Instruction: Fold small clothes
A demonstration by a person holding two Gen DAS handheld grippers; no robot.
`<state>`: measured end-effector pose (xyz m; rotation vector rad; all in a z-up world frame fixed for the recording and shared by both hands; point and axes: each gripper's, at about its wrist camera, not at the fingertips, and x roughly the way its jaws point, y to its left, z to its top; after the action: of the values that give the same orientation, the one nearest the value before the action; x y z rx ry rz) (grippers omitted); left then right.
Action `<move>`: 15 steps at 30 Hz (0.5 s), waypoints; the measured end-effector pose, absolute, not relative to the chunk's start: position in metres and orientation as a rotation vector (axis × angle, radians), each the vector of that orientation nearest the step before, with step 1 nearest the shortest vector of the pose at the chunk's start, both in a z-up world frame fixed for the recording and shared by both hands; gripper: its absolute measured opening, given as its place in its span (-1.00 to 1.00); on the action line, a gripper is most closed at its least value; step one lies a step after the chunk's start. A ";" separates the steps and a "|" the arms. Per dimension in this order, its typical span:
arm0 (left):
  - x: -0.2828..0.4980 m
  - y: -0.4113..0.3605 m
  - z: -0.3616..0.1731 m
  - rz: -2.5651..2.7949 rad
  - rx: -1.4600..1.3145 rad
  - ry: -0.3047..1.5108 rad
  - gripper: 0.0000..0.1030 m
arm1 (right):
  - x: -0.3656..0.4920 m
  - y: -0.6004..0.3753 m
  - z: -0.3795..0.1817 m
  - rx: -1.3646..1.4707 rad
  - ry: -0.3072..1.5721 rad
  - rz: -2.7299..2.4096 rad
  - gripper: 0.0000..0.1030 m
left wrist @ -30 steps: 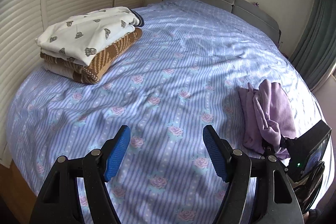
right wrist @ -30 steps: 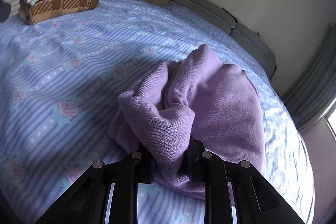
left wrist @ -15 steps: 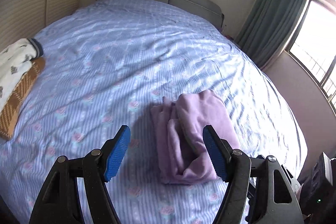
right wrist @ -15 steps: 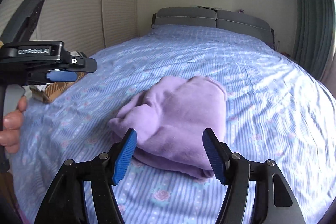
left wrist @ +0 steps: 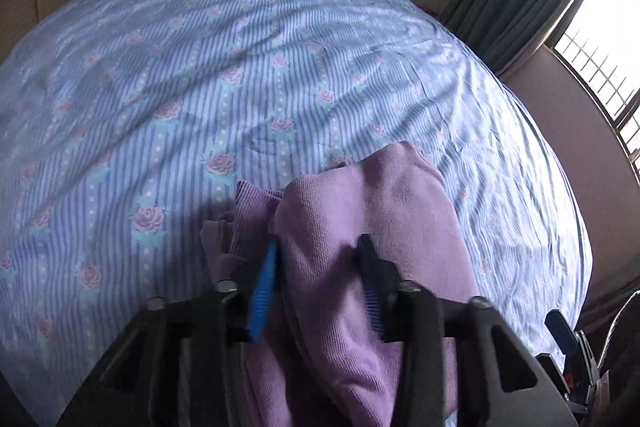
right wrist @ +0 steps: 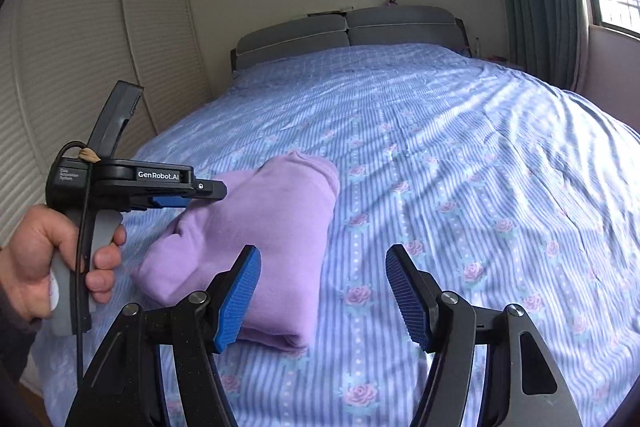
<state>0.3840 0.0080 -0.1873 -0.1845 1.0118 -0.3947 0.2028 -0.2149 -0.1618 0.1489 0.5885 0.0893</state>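
Now I have my left gripper [left wrist: 316,275] pinching a thick fold of the soft lilac knitted garment [right wrist: 276,227] lying on the striped floral bedsheet [right wrist: 480,167], ready to lift it; my right gripper [right wrist: 324,291] hovers wide-jawed, free to assist.

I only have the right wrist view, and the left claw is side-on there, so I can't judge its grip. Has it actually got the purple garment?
Observer: Yes. In the left wrist view the left claw is closed on a raised fold of the purple garment, with cloth filling the gap between its pads.
Operator: Does it hold every layer?
Observer: No. A ribbed edge of the garment lies outside the claw's left finger, ungripped.
Operator: Is the grip near the garment's far end?
Observer: No, it is at the near end. Most of the cloth stretches away ahead of the pads across the striped sheet.
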 end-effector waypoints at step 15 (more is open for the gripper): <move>0.378 0.017 -0.192 -0.331 -0.099 0.998 -0.69 | 0.211 -0.232 -0.174 0.185 0.624 0.053 0.27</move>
<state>0.3781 0.0168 -0.1918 -0.0990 0.9982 -0.3309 0.2114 -0.2320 -0.1742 0.1849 0.6240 0.0532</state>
